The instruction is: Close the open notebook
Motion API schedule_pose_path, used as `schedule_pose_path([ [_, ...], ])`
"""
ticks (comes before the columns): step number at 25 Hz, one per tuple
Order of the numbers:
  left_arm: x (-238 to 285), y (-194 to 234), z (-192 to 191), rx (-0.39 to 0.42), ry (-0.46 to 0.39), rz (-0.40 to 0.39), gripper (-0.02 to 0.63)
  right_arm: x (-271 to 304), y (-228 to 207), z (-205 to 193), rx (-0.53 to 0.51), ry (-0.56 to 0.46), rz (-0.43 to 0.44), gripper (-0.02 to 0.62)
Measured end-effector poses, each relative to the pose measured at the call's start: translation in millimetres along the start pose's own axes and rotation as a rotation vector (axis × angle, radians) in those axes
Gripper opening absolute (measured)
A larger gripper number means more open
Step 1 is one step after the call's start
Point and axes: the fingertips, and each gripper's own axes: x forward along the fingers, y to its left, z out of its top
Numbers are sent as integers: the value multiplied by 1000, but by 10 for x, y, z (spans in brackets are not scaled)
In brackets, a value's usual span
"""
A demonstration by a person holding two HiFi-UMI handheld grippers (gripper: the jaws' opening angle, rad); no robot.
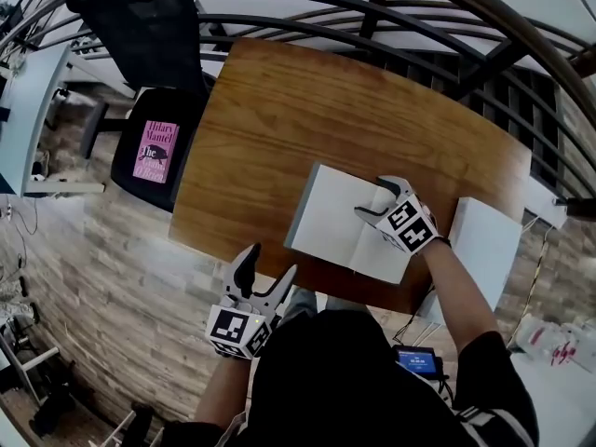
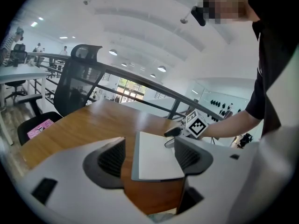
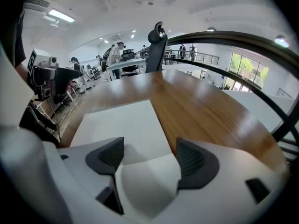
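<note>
The notebook [image 1: 340, 220] lies with its white pages up on the wooden table [image 1: 279, 128], near the front edge. My right gripper [image 1: 371, 198] hangs over its right part, pointing steeply down, jaws open. In the right gripper view [image 3: 147, 160] a curved white leaf [image 3: 149, 176] bulges up between the pads; neither pad presses on it. My left gripper [image 1: 270, 261] is held off the table's front edge, open and empty. Through its jaws [image 2: 149, 155] I see the notebook [image 2: 156, 155] and the right gripper's marker cube [image 2: 197, 125] beyond it.
A black office chair [image 1: 149, 26] stands at the table's left with a pink book [image 1: 156, 152] on its seat. A white box [image 1: 486, 240] sits off the table's right corner. A curved dark railing [image 1: 391, 17] runs behind the table.
</note>
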Motion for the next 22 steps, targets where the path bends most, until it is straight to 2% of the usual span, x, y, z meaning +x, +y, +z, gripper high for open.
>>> schedule_pose_path([
  [3,-86,27,-47,5,4,-3,333,30,58,-16,19,1,16,328],
  [12,-285,-9,-221,5,15,-26,333,-17,211,-109,19,-26,-4,322],
  [22,-460,63,-455,33,61,-66,333,-29,641,-196,0,-61,-11,322],
])
